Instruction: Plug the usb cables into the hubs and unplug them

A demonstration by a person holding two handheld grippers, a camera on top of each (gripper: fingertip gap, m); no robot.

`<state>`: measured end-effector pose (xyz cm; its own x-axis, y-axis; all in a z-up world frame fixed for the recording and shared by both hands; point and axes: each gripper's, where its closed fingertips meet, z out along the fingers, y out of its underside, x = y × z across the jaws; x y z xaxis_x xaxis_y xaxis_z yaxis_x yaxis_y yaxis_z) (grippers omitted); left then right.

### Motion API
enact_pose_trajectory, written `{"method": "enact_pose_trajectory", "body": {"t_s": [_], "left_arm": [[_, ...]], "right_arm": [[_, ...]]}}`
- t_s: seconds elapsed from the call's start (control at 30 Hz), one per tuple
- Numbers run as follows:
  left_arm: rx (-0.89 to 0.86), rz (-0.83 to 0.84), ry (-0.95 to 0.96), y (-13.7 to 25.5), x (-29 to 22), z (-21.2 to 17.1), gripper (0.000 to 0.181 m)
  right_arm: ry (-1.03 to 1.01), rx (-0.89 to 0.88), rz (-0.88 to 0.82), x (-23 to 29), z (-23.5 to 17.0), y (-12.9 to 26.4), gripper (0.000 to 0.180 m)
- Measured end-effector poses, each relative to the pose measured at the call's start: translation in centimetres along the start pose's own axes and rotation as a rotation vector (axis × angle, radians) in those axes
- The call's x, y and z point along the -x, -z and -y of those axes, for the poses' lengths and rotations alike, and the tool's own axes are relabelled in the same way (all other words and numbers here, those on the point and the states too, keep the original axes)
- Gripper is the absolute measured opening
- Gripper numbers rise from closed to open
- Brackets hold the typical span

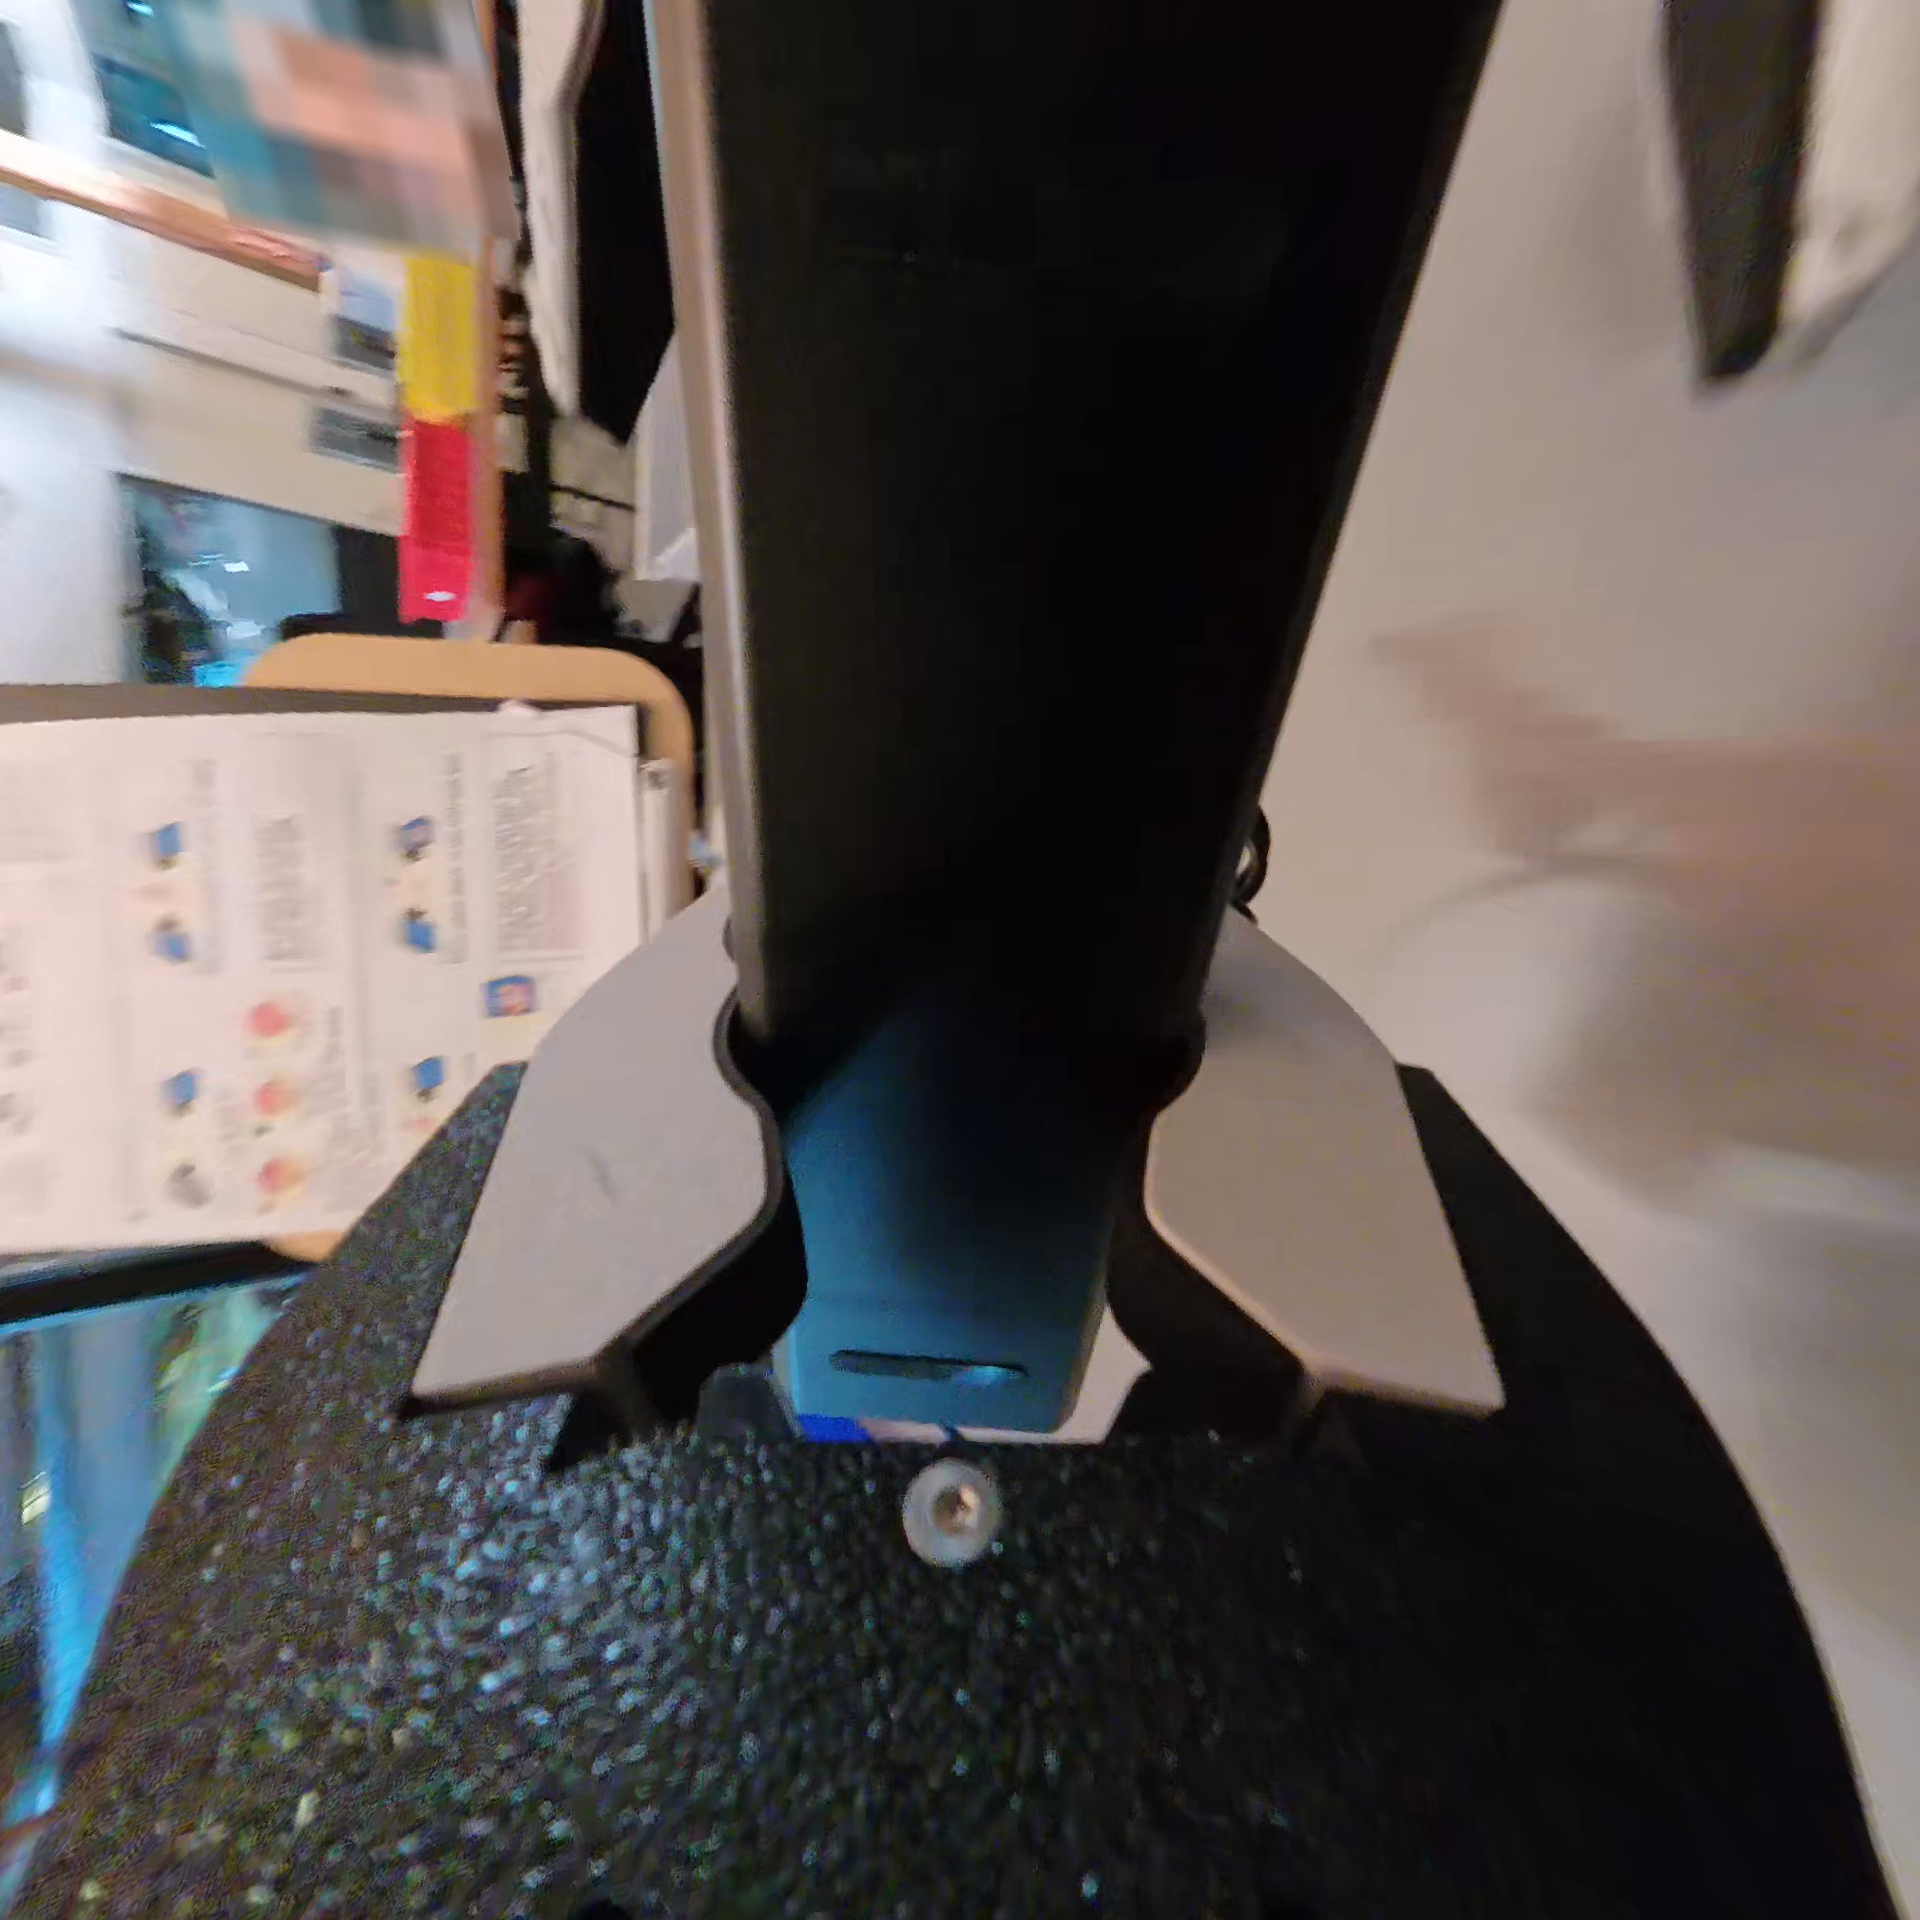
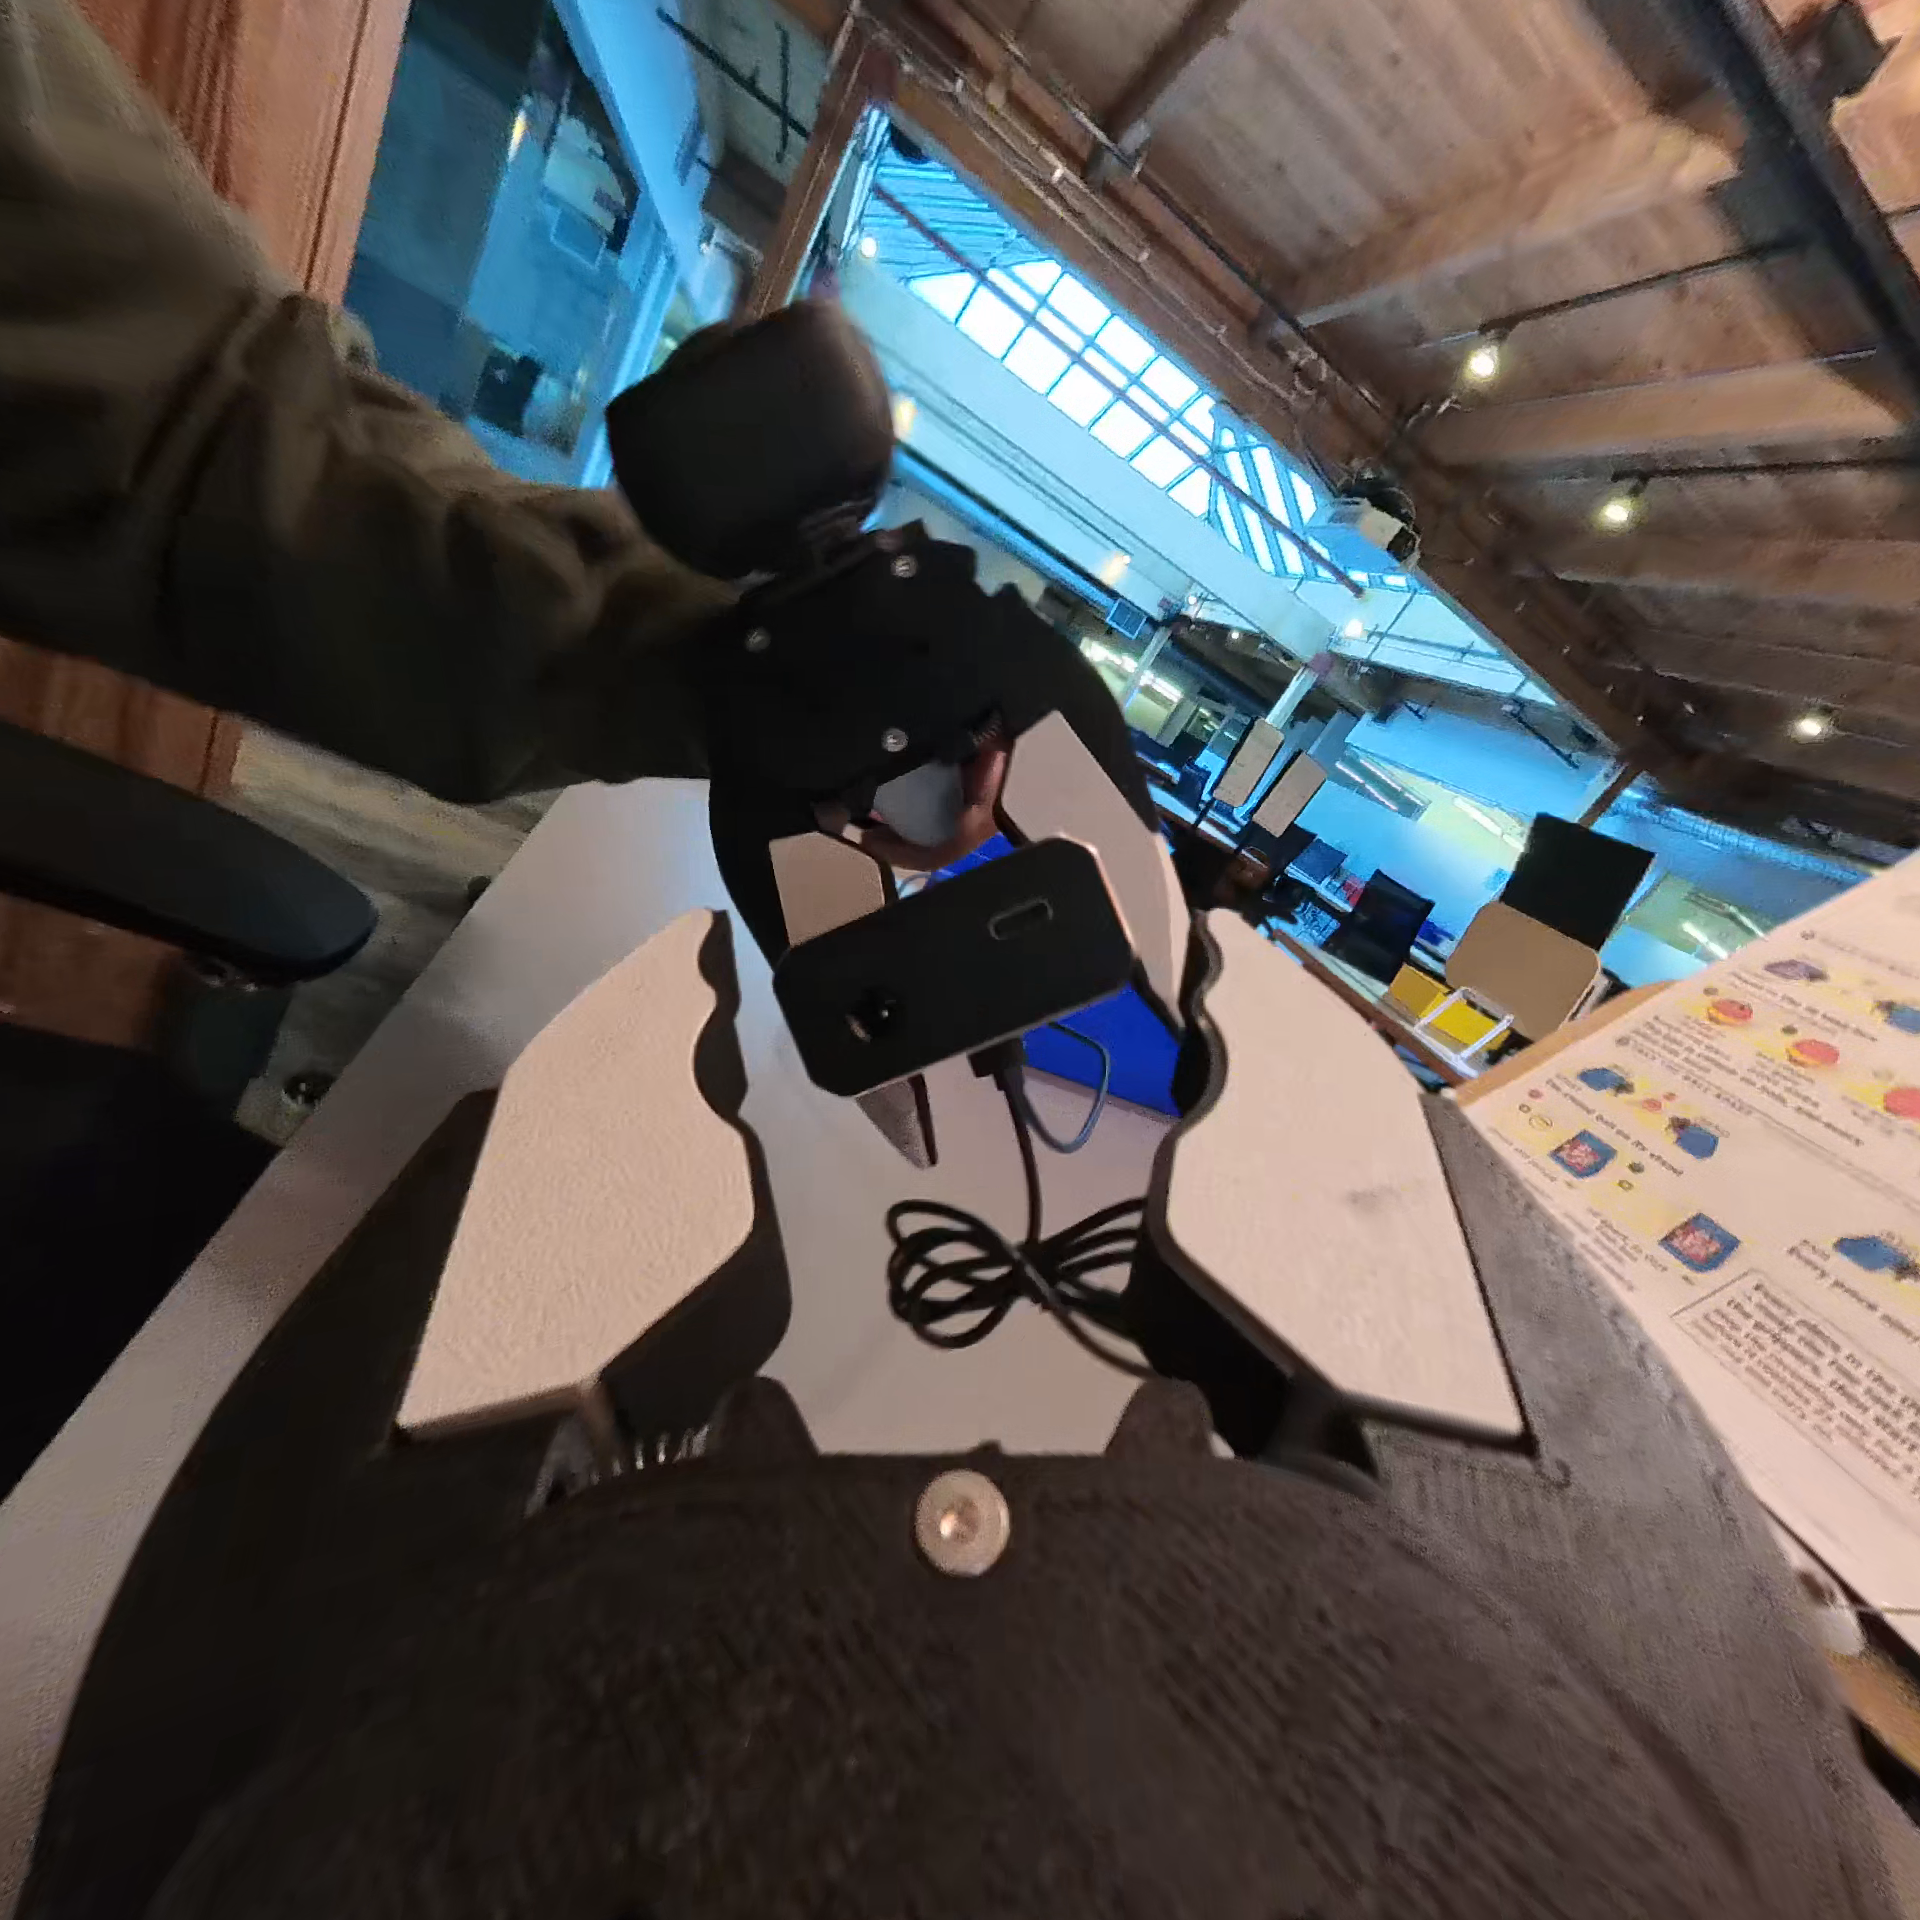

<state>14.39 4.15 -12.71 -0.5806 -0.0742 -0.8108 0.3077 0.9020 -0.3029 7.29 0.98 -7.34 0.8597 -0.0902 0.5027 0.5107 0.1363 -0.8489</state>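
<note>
My left gripper (image 1: pixel 982 935) is shut on a long black USB hub (image 1: pixel 997 571) that stands up between its grey fingers (image 1: pixel 603 1184). In the right wrist view the same gripper (image 2: pixel 862 727) holds the hub (image 2: pixel 951 966) above the white table (image 2: pixel 623 883), with the end face and its ports turned toward me. A black cable (image 2: pixel 997 1262) lies coiled on the table. Its plug (image 2: pixel 995 1070) sits at the hub's lower edge; I cannot tell if it is seated. My right gripper (image 2: pixel 966 935) is open and empty, short of the hub.
A printed instruction sheet (image 2: pixel 1714 1143) lies at the right and also shows in the left wrist view (image 1: pixel 312 966). A blue object (image 2: pixel 1112 1029) and a grey cable loop (image 2: pixel 1086 1112) lie behind the hub. A chair armrest (image 2: pixel 177 862) and a person's sleeve (image 2: pixel 260 520) are at the left.
</note>
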Motion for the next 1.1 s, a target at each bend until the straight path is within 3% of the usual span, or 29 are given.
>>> {"method": "enact_pose_trajectory", "body": {"t_s": [0.17,0.57,0.77,1.1], "left_arm": [[-0.038,-0.155,0.044,-0.5,-2.3,0.9,0.072],[-0.167,-0.222,0.227,0.2,-4.8,1.2,0.073],[-0.263,-0.147,0.304,-0.6,-4.8,2.7,0.071],[-0.495,-0.176,0.435,-0.5,-6.3,6.8,0.074]], "right_arm": [[0.026,0.034,0.047,1.1,-0.1,-0.6,0.07],[-0.07,0.163,0.052,1.0,0.6,-1.7,0.069],[-0.172,0.078,0.109,1.7,1.6,-2.1,0.068],[-0.298,-0.07,0.18,2.2,4.2,-2.1,0.067]]}}
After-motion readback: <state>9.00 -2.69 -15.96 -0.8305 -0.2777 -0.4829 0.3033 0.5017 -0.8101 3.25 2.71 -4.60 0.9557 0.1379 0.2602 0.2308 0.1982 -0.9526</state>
